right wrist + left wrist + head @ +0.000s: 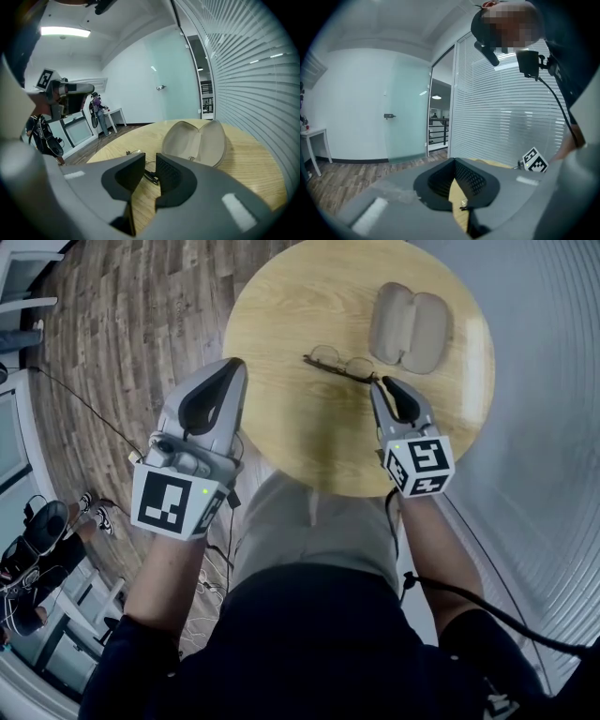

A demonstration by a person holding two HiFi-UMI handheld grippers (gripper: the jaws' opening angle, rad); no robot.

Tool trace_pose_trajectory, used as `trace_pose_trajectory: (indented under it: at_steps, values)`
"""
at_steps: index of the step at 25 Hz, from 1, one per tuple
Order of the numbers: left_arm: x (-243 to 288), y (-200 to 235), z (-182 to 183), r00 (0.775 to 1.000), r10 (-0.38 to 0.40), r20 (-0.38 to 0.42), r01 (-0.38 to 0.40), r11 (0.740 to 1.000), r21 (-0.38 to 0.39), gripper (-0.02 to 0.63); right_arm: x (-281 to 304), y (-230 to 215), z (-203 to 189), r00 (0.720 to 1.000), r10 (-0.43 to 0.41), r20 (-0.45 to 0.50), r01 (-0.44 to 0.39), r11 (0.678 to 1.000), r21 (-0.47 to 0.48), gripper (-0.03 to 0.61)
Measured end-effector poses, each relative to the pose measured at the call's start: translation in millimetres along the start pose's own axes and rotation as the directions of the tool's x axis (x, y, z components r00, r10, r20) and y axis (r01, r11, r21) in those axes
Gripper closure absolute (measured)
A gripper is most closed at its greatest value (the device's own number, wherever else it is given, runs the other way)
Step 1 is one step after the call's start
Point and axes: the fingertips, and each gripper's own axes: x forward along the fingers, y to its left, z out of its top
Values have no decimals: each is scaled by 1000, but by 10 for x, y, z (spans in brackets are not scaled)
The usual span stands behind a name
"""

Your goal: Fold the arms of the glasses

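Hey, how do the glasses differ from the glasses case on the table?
The glasses are a thin dark frame with clear lenses; the case is a bulky beige shell. The case lies open, both halves facing up, while the glasses lie nearer the right gripper. Both rest on the round wooden table.

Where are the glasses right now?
In the head view, the glasses lie on the round table, just left of the open case and just ahead of the right tongs.
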Motion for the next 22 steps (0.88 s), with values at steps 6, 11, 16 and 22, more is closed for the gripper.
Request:
trace_pose_trajectory:
  at_steps: [6,11,16,22]
  values:
    - [-150,-64,263,998,-26,51,26,1000,11,612,-249,135,227,999,-30,38,31,999,-29,499]
    - [-343,-105,500,994,-50,99,47,998,38,612,-471,292,433,997,-54,59,57,997,-50,500]
    - [-496,-71,889,985,-71,159,59,995,78,612,-729,412,776,989,-90,119,98,993,-60,500]
    - [-819,-73,1096,983,-47,175,33,996,82,612,-1040,568,1001,983,-106,147,115,992,-52,500]
